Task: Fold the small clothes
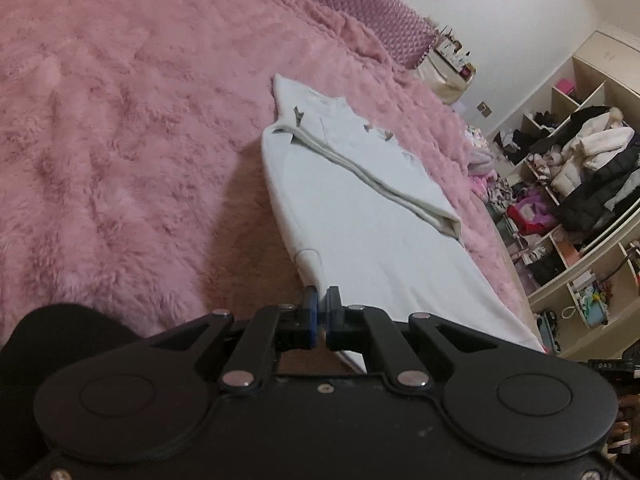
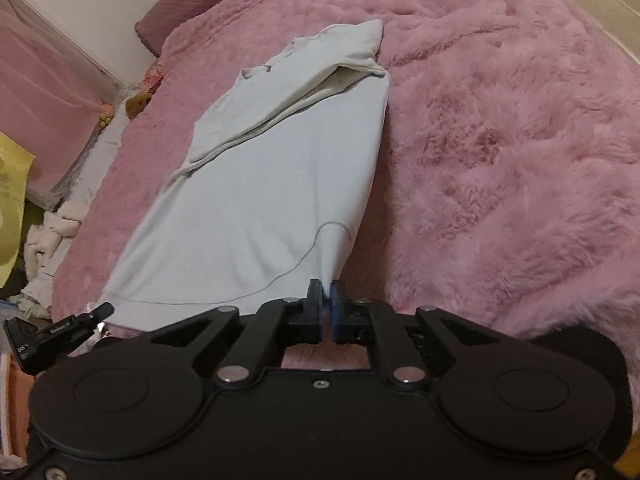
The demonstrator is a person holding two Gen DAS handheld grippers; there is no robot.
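We had both tongs clamped on the near hem of the pale garment (image 1: 372, 248). Left tongs (image 1: 322, 296) and right tongs (image 2: 325, 290) each pinched one corner. It lay on the pink fluffy bed (image 1: 120, 128).

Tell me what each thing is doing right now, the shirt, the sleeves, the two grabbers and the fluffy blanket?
Pale shirt: near edge lifted, far end on the blanket.
Sleeve: folded across the shirt's body.
Left gripper: shut on the shirt's near corner.
Right gripper: shut on the shirt's other near corner.
Pink fluffy blanket: spread flat under the shirt.
Wardrobe shelves: open, stuffed with clothes.
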